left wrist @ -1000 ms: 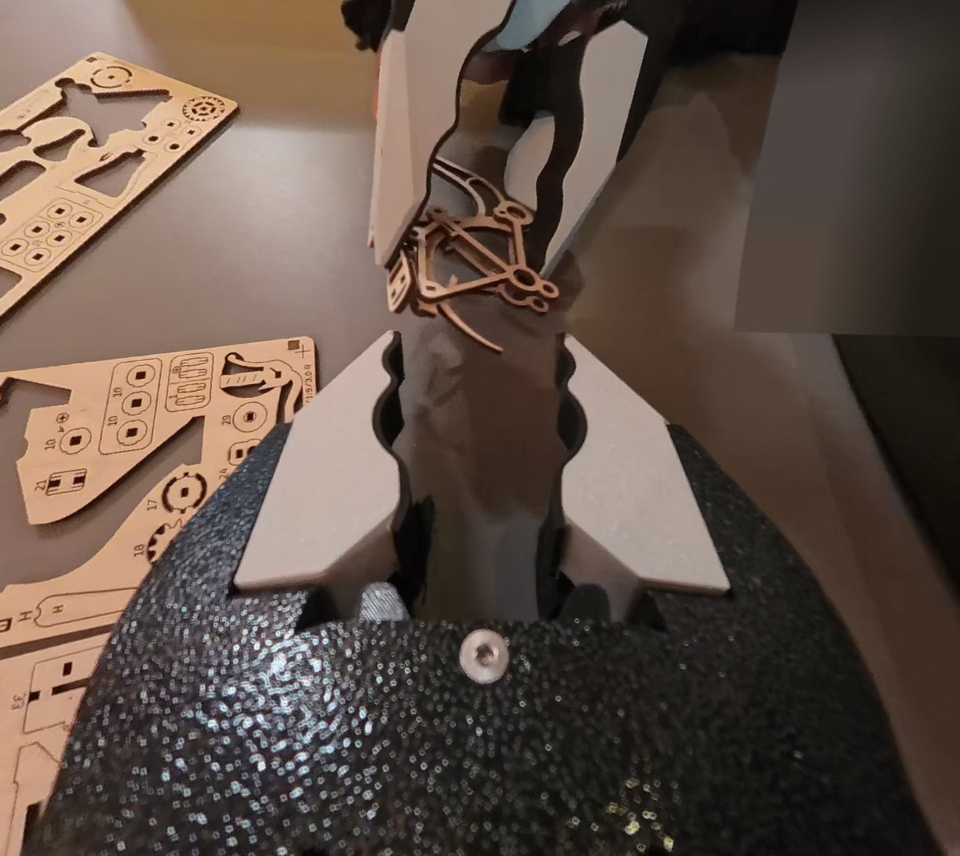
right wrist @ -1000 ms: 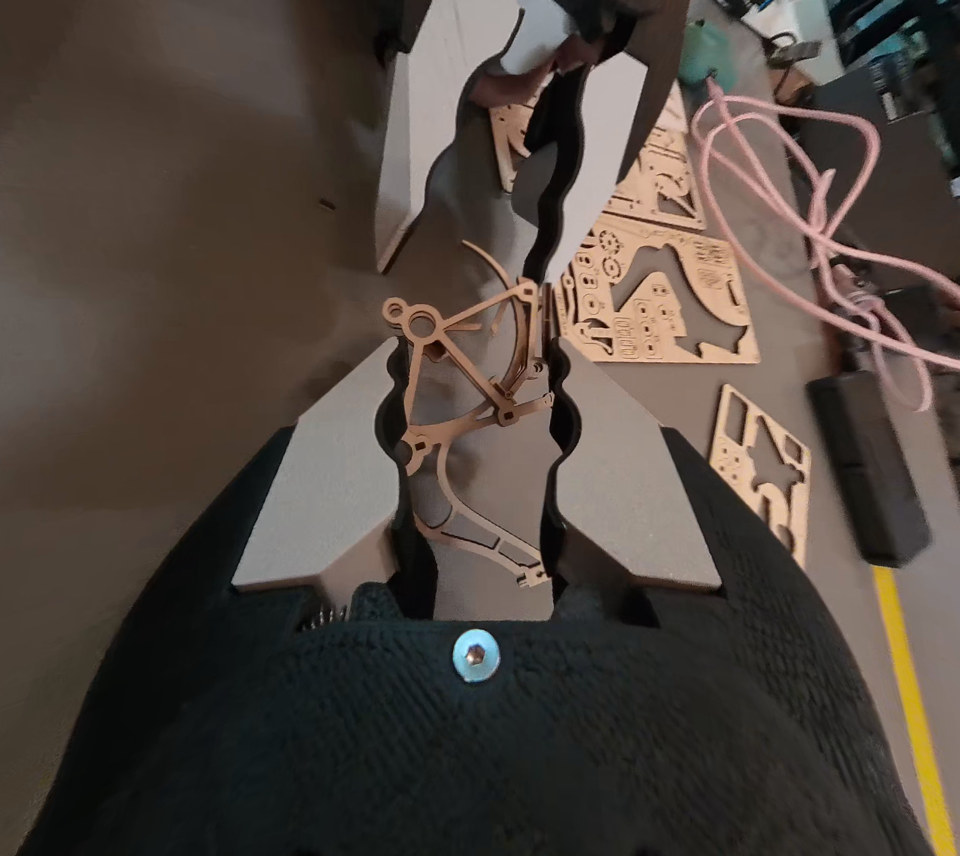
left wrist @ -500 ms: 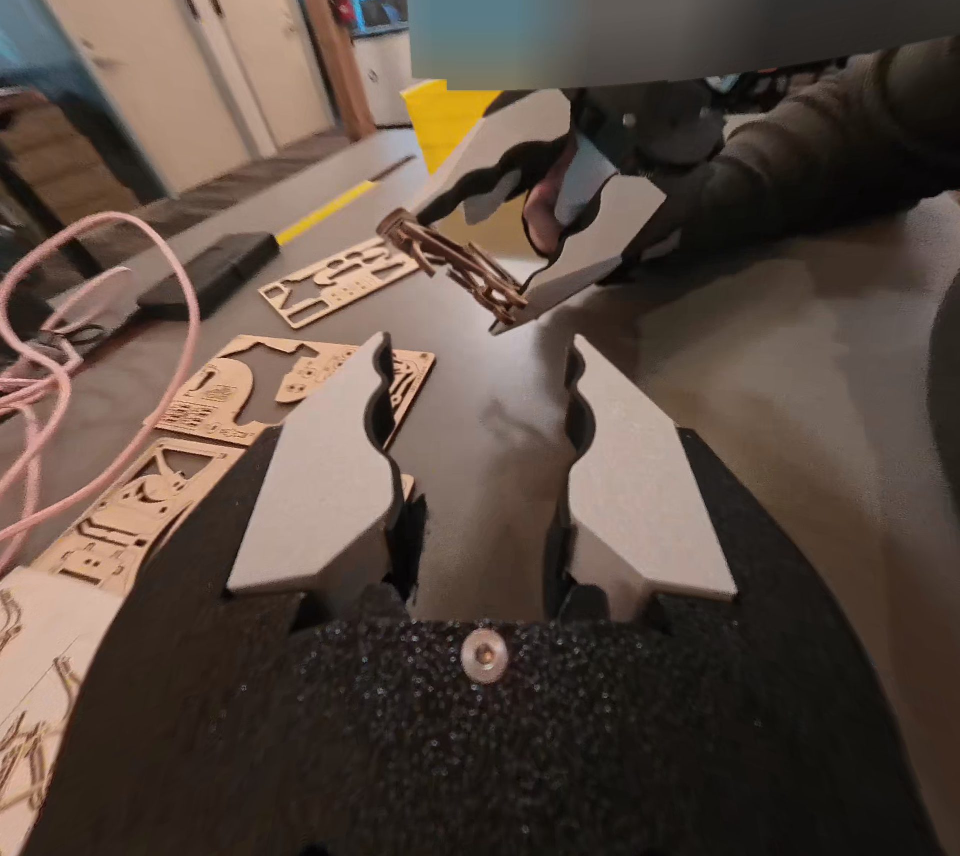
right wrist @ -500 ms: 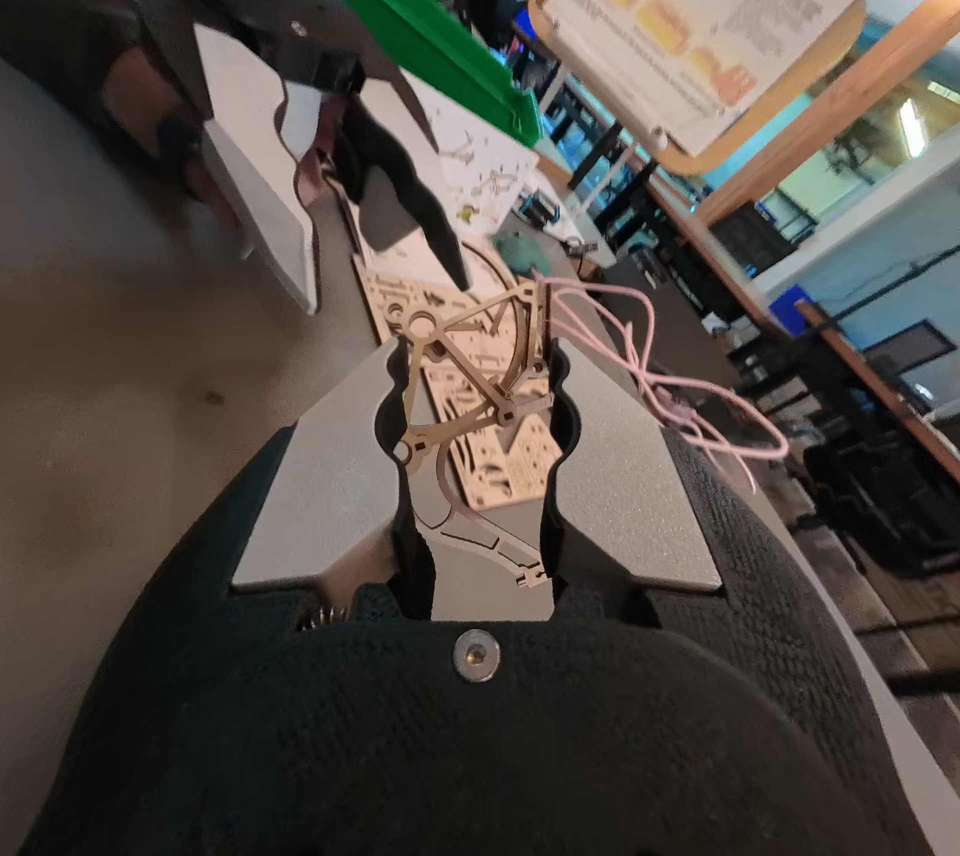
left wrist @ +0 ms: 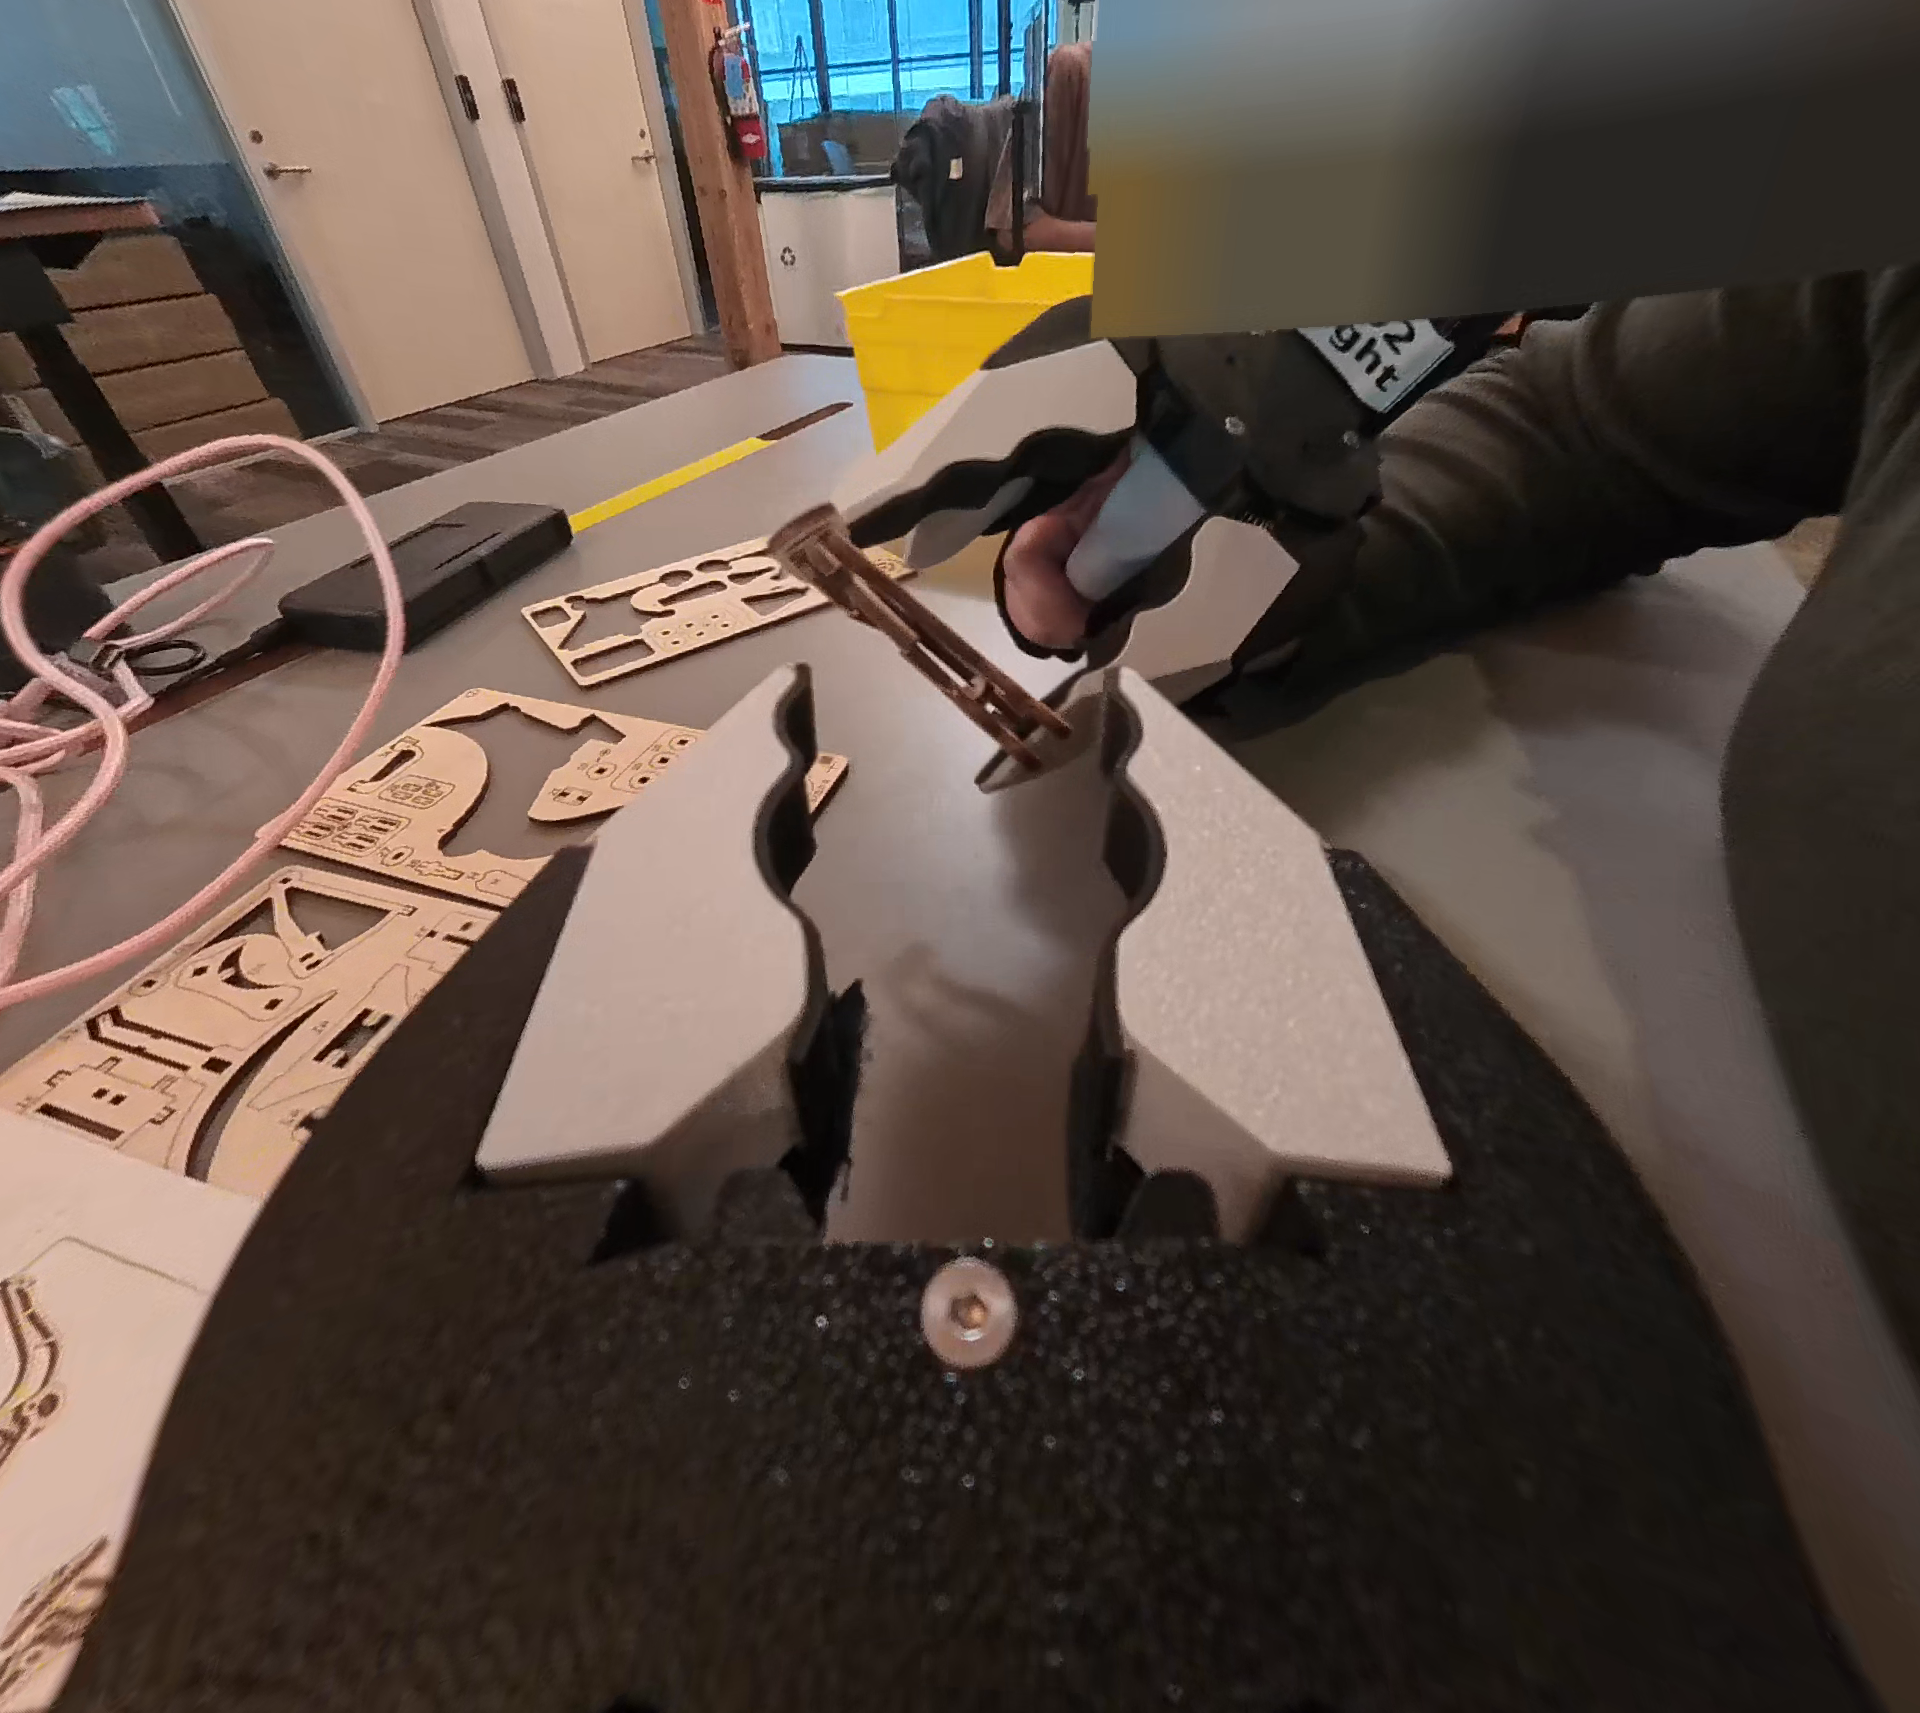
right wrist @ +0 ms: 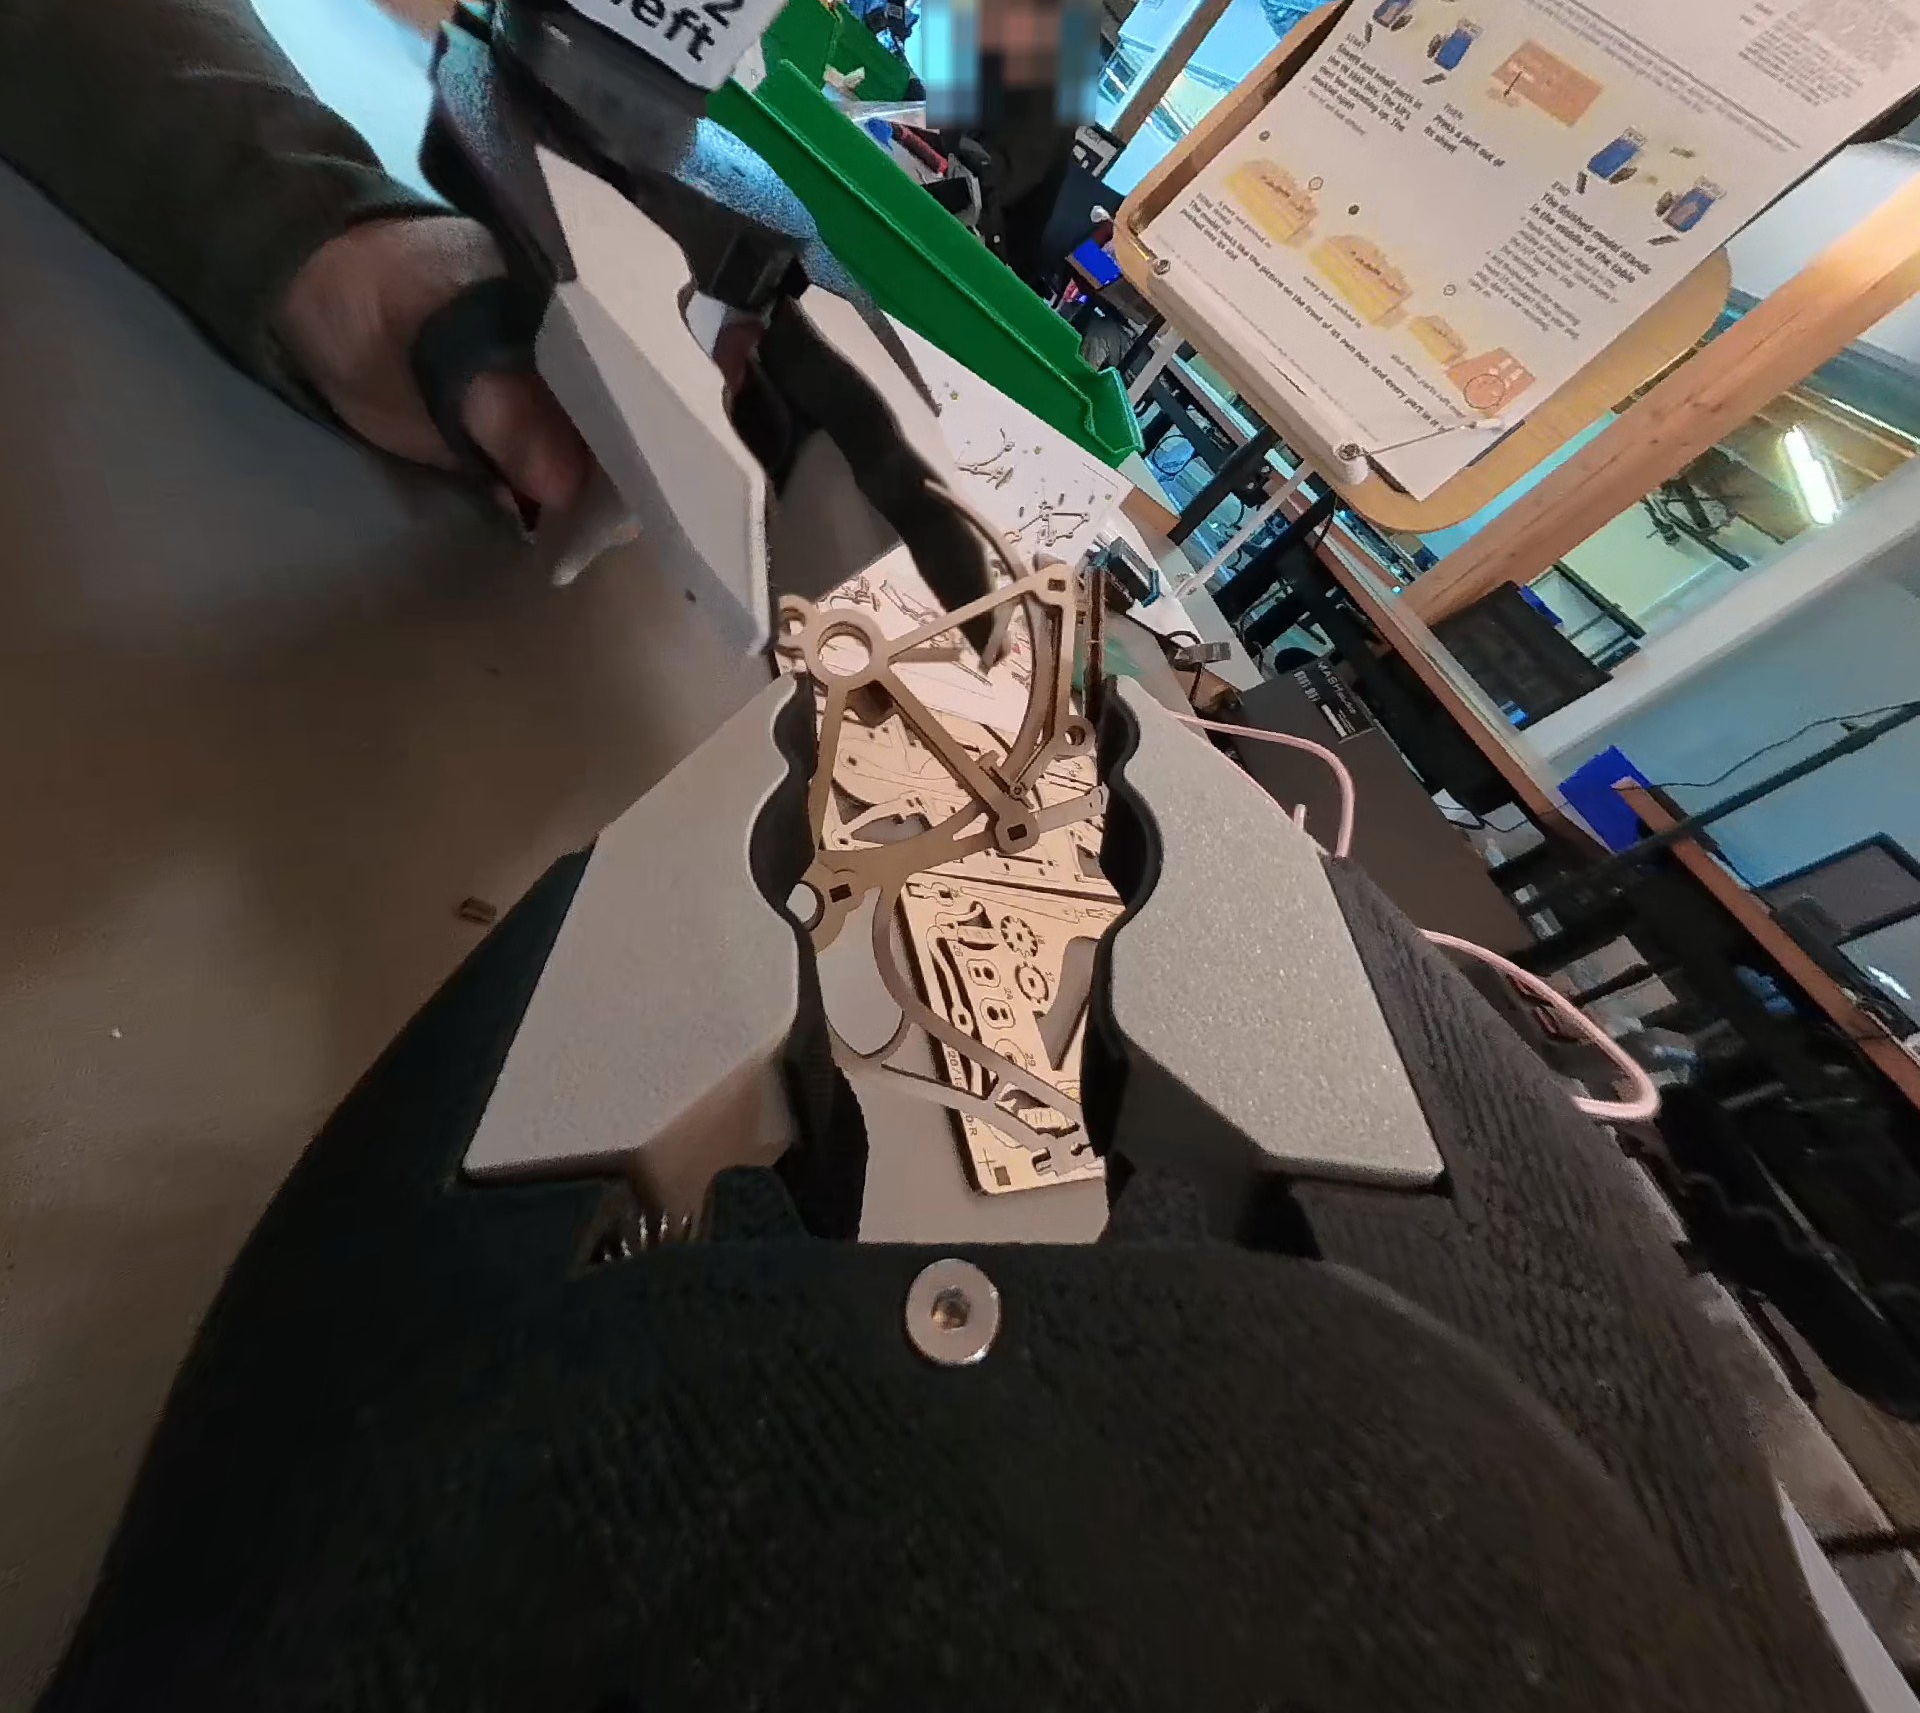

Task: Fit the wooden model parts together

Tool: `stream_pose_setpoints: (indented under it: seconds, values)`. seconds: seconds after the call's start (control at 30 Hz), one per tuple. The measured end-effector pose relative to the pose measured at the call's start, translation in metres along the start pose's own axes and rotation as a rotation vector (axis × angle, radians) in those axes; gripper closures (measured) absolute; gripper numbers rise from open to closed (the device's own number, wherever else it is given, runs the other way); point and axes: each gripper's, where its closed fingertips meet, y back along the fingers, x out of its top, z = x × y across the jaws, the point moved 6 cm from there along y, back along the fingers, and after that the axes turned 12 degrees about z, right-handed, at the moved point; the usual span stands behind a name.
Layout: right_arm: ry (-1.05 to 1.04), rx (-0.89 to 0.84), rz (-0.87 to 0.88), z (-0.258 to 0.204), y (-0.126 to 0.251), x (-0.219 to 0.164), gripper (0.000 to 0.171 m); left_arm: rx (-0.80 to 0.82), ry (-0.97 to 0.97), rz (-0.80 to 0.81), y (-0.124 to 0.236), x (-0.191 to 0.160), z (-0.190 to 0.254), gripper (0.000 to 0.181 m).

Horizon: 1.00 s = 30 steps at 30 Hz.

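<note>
My right gripper (right wrist: 951, 697) is shut on a thin wooden model frame (right wrist: 1013, 832), an openwork piece of struts, rings and curved arms that spans the gap between its fingers. It is held above the table. In the left wrist view the frame (left wrist: 914, 645) shows edge-on, dark brown, in the right gripper (left wrist: 914, 650). My left gripper (left wrist: 954, 697) is open and empty, just in front of the frame and not touching it. In the right wrist view the left gripper (right wrist: 868, 603) sits just beyond the frame's top.
Punched wooden part sheets (left wrist: 468, 790) (left wrist: 665, 614) (left wrist: 208, 1019) lie on the grey table at left. A pink cable (left wrist: 384, 624) and a black block (left wrist: 426, 562) lie beyond them. A yellow bin (left wrist: 935, 344), a green bin (right wrist: 935, 250) and an instruction board (right wrist: 1507, 105) stand around.
Both grippers have tilted up from facing down at the table to facing level across it. The left gripper has drawn back from the frame. The right gripper still holds the frame.
</note>
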Motion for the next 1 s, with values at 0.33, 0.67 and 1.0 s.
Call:
stream_pose_setpoints:
  seconds: [0.33, 0.67, 1.0]
  values:
    - [-0.042, -0.005, -0.004, 0.005, 0.003, -0.005, 0.118, -0.027, 0.030, 0.011, -0.003, 0.000, -0.001, 0.129]
    - [-0.011, 0.023, -0.003, -0.001, 0.004, -0.003, 0.118, -0.049, -0.007, 0.000, -0.003, 0.000, 0.006, 0.129]
    - [-0.014, 0.037, -0.006, -0.002, 0.005, -0.004, 0.118, -0.091, -0.048, -0.032, -0.005, -0.003, 0.013, 0.134]
